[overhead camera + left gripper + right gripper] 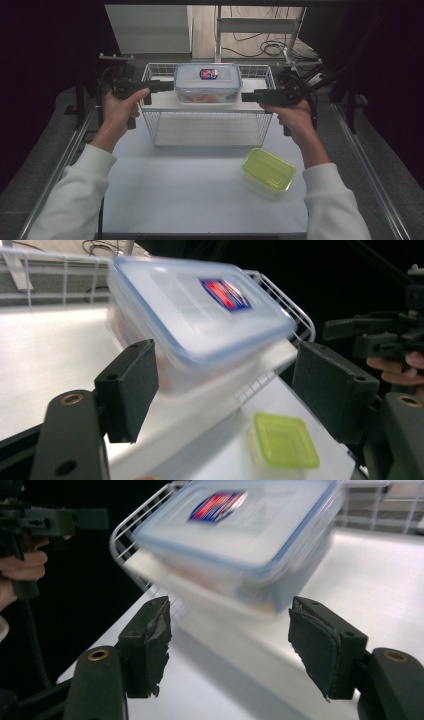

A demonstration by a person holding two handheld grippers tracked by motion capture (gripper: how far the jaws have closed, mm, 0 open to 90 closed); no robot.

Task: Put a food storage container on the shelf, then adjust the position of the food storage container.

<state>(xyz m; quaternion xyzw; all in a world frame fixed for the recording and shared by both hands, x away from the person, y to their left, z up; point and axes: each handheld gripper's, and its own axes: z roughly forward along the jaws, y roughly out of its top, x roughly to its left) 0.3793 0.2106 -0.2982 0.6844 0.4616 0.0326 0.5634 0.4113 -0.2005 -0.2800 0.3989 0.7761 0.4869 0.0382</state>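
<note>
— Where is the clear lidded box [207, 82] now, from my two tools?

— It sits on the upper shelf of the wire rack [260, 127], at the back of the bench [200, 195]. Its long axis runs left to right, so each short end faces one tool. The left hand-held gripper [167, 85] points at the left end, the right hand-held gripper [248, 96] at the right end.

— Do I hold it?

— No. In the left gripper view the left hand-held gripper [225, 390] has its jaws apart, and the box [200, 315] is beyond the pads, not touched. In the right gripper view the right hand-held gripper [230, 645] is the same: jaws wide, box [240, 540] ahead and free.

— Which hand is nearer?

— From above, the left tip looks almost at the box wall; the right tip is just beside its corner. I judge them about equal.

— What does the high view not give me?

— The gap between pads and box. The gripper views show it, though blurred. The high view shows best that the green container [268, 169] stands well apart, on the bench in front of the rack.
</note>
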